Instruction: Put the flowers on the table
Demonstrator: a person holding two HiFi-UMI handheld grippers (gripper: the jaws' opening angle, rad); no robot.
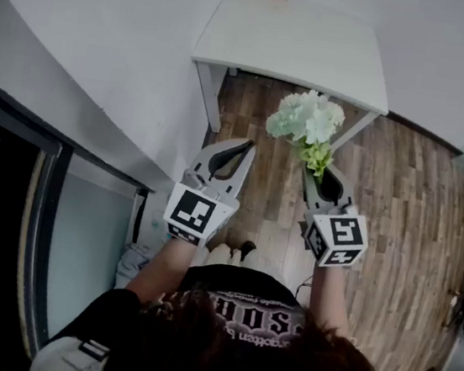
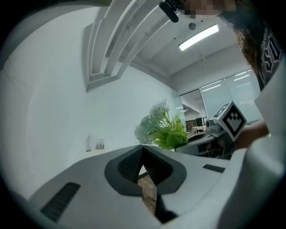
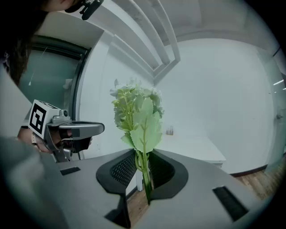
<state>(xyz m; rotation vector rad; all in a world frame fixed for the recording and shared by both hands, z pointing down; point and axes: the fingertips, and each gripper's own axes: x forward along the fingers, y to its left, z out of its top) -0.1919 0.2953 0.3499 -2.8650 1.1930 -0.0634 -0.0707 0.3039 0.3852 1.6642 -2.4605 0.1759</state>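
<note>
Desk [image 1: 292, 48]: plain white, flat rectangular top w/ slim white legs, matte finish. Floor [image 1: 398, 211]: brown wood planks w/ visible grain. Walls white & smooth. Both grippers are grey moulded plastic w/ dark ribbed pads inside curved jaws. Each carries a white cube [image 1: 199, 212] w/ black square markers.

Flowers [image 1: 307, 118]: the stems sit btwn the jaws of the right gripper [image 1: 317, 173]. The pads press on them from both sides, so it's gripping the bunch low down. In the right gripper view the stems [image 3: 144, 172] run down through the gap & poke out below the pads. Leaves & blooms rise upright above the jaws. The bunch is in the air over the floor, just short of the desk's near edge, not on it.

Left gripper [image 1: 248, 147]: jaws closed, tips touching, nothing btwn them. It's beside the flowers but apart from them.

Look of the flowers: a rounded head of small pale green-white blossoms, hydrangea-like. Below it is a tuft of bright yellow-green leaves w/ toothed edges. The stems are thin, green & bunched together.
</note>
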